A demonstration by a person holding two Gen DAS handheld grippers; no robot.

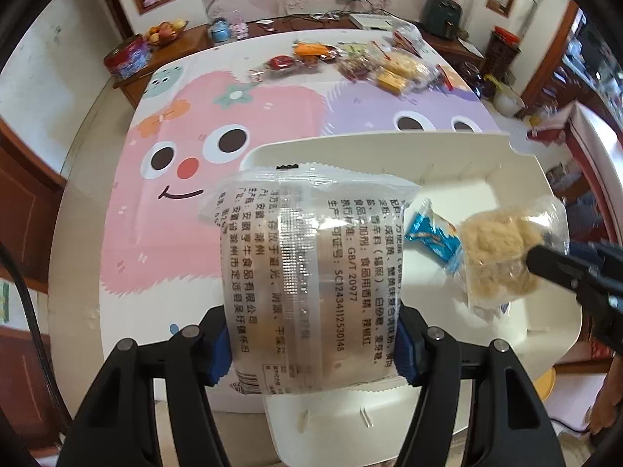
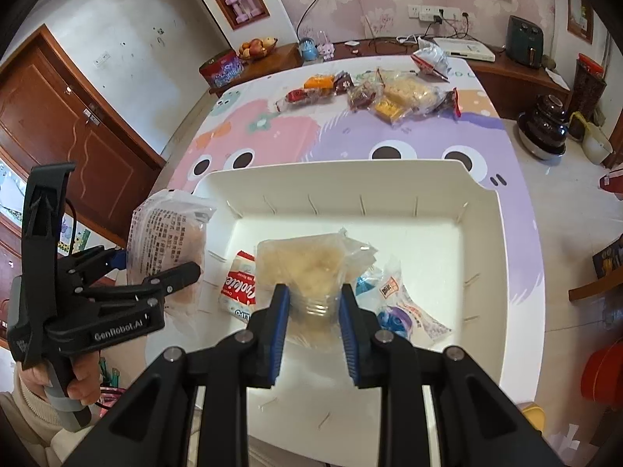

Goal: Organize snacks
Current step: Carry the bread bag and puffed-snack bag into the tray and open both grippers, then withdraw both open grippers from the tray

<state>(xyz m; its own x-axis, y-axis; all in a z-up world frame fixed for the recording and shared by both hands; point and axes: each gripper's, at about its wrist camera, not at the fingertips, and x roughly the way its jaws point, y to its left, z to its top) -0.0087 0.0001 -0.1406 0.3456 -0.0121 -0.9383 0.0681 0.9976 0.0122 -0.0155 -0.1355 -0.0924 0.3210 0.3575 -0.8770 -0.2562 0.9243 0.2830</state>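
So the white plastic bin (image 2: 479,210) takes up the middle of the right wrist view, sitting on the cartoon-monster tablecloth (image 2: 518,233). Already lying on its floor: a white "Cookie" packet (image 2: 238,288) at the lower left of the bin, and a clear wrapper with blue print (image 2: 393,303) toward the right.

The right gripper (image 2: 314,323) is pinched tight on the crimped end of a clear pack with a crumbly beige snack (image 2: 307,262) inside, and that pack hangs over the bin's middle, between the other two packets. Can't tell whether it touches the floor.

The left gripper (image 1: 313,344) has its blue pads set fairly wide, clamped on both sides of a big clear bag with black printed text (image 1: 307,268). From the right wrist view that bag sits at the bin's left wall, centre-left of the frame, partly over the rim.

The rest of the snack pile (image 2: 389,89) is at the far end of the table, top centre, well apart from the bin.
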